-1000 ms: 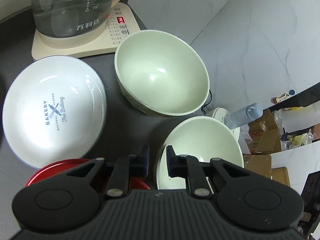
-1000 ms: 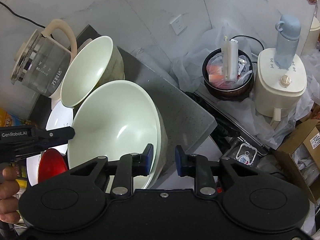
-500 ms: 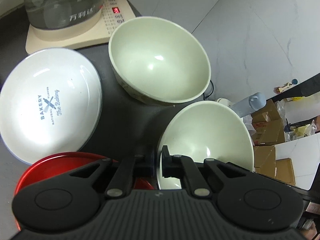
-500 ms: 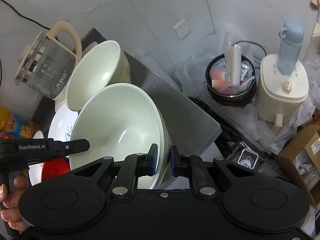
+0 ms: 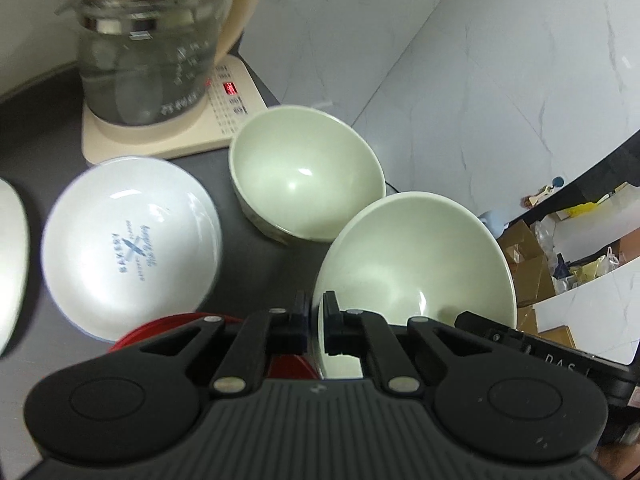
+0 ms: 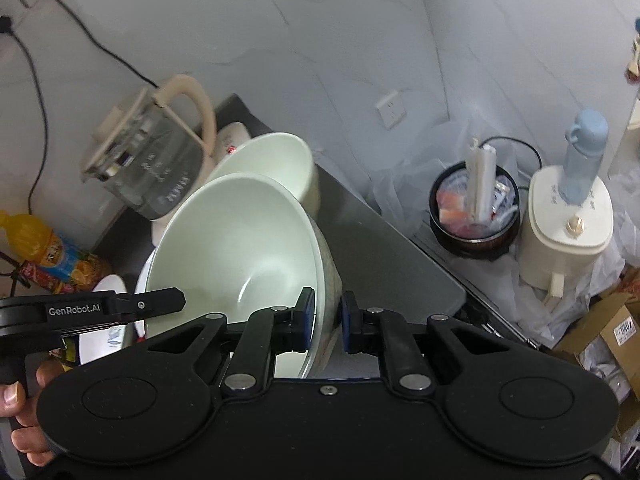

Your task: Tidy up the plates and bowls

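My left gripper (image 5: 316, 318) is pinched narrow on the near rim of the pale green bowl (image 5: 416, 264), lower centre-right of the left wrist frame. My right gripper (image 6: 326, 320) clamps the same bowl's (image 6: 240, 240) rim from the other side, 1 finger inside and 1 outside the wall, lower centre of the right wrist frame. So both grippers hold 1 bowl, which looks tilted and off the counter, though I cannot tell the base contact for sure. The bowl is glossy, plain pale green inside, deep, round, with a faint mottled pattern on the outer wall in the right view.

A second green bowl (image 5: 306, 172), same look, sits upright on the dark counter (image 5: 256, 256) at frame centre in the left view, just beyond the held one; touching or not, I cannot tell. A white plate (image 5: 132, 244) with blue BAKERY print lies left of centre, blurred. A red plate (image 5: 160, 326) peeks out under my left gripper, lower left. Another white dish edge (image 5: 12, 264) cuts the far left border.

A glass kettle (image 5: 156, 52) on a cream base (image 5: 224, 120) with red display sits upper left. In the right view: an orange drink bottle (image 6: 44, 248) mid left, a person's hand (image 6: 20, 412) on the left gripper's handle at lower left, and a cream appliance (image 6: 568, 232) with a blue bottle (image 6: 584, 156) at right.
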